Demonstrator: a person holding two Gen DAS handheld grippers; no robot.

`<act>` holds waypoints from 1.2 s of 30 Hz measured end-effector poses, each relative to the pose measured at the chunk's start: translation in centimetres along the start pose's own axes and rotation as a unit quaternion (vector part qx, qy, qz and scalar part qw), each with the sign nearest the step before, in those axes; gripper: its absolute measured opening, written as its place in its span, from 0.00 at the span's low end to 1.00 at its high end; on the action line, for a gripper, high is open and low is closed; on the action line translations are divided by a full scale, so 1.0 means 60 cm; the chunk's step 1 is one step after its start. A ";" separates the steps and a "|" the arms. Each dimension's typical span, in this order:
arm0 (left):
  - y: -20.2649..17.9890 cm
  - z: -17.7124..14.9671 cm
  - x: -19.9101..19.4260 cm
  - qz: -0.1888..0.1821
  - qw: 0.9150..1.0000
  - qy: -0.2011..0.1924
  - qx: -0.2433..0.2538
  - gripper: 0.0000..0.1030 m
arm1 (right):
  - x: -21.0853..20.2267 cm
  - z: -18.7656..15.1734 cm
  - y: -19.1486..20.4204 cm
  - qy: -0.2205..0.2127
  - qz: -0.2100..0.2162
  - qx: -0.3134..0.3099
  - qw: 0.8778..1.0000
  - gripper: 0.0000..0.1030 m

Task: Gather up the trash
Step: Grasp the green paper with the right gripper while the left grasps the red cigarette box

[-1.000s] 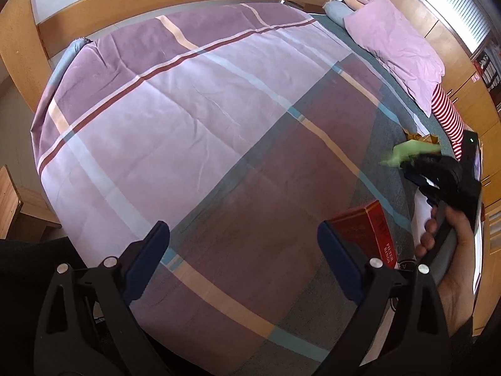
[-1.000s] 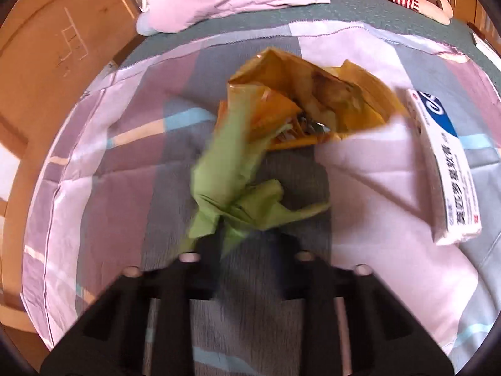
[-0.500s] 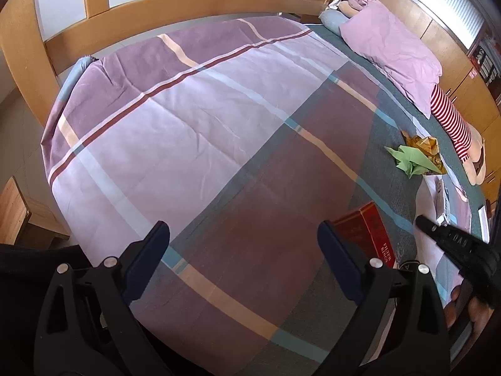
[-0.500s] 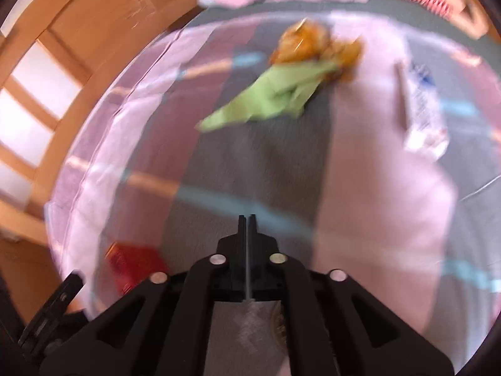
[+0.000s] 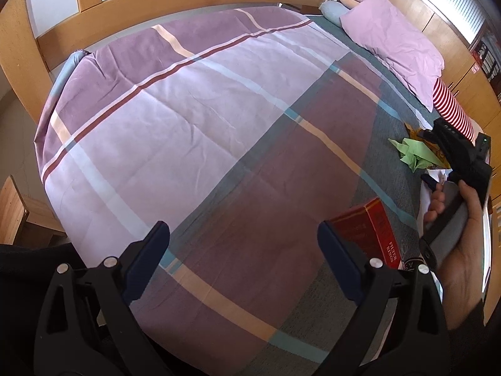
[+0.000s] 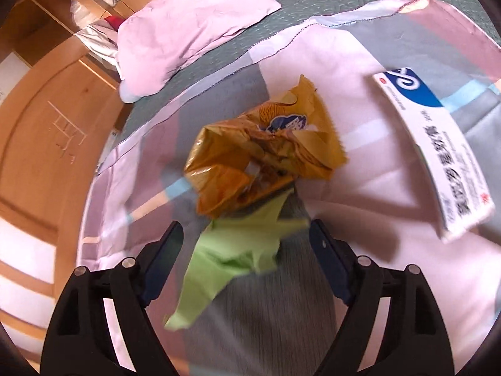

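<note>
Nothing looks collected yet, as far as I can see: every scrap lies loose on the bed (image 5: 194, 119), and no bin or bag shows in either view. So I would say the job is near its start.

Take the pink pillow (image 6: 194, 22) as the mark. Just below it on the quilt sits the crumpled orange wrapper (image 6: 250, 156), and the green paper (image 6: 231, 250) touches the wrapper's near edge, on the side away from the pillow. A white box (image 6: 438, 153) lies to the wrapper's right, apart from it. A red box (image 5: 372, 235) rests much farther from the pillow, close to the left gripper (image 5: 244, 257).

The right gripper (image 6: 244, 250) has just been opening its jaws; they stand wide with the green paper between them, and its blue pads do not press on the paper. The left gripper is spread wide too, with nothing in it, over bare quilt.

The green paper is thin and creased, folded into sharp points, with one long flap trailing toward the gripper. It looks light and floppy; I judge it would crush easily under a pinch.
</note>
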State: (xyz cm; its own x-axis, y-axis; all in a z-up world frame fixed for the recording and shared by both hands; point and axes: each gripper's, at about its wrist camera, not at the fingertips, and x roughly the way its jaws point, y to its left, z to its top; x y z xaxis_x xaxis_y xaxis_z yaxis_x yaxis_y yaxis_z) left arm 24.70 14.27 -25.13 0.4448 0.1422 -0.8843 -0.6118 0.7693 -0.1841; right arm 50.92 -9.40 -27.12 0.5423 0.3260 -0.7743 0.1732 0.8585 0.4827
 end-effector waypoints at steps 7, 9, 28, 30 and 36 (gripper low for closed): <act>0.020 0.005 0.003 0.000 1.000 0.003 -0.030 0.92 | -0.061 -0.031 0.015 0.045 0.037 -0.102 0.993 0.17; 0.025 0.005 0.001 -0.001 0.999 0.000 -0.037 0.92 | -0.081 -0.064 0.021 0.082 0.029 -0.156 0.984 0.17; -0.044 -0.020 0.043 -0.104 0.990 0.085 0.044 0.96 | -0.251 -0.213 -0.052 0.118 -0.055 -0.197 0.972 0.41; -0.083 -0.032 0.054 -0.089 0.986 0.099 0.103 0.96 | -0.271 -0.201 -0.069 0.093 -0.064 -0.167 0.979 0.65; -0.118 -0.054 0.054 -0.074 0.979 0.081 0.171 0.72 | -0.297 -0.188 -0.112 0.095 -0.056 -0.099 0.989 0.72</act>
State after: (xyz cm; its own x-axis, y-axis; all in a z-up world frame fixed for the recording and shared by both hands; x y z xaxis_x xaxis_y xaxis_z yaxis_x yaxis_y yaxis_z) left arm 28.33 7.26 -28.08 0.3853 -0.0660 -0.9204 -0.2815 0.9415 -0.1854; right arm 30.83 -16.54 -21.18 0.3606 0.2774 -0.8905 0.0492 0.9478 0.3151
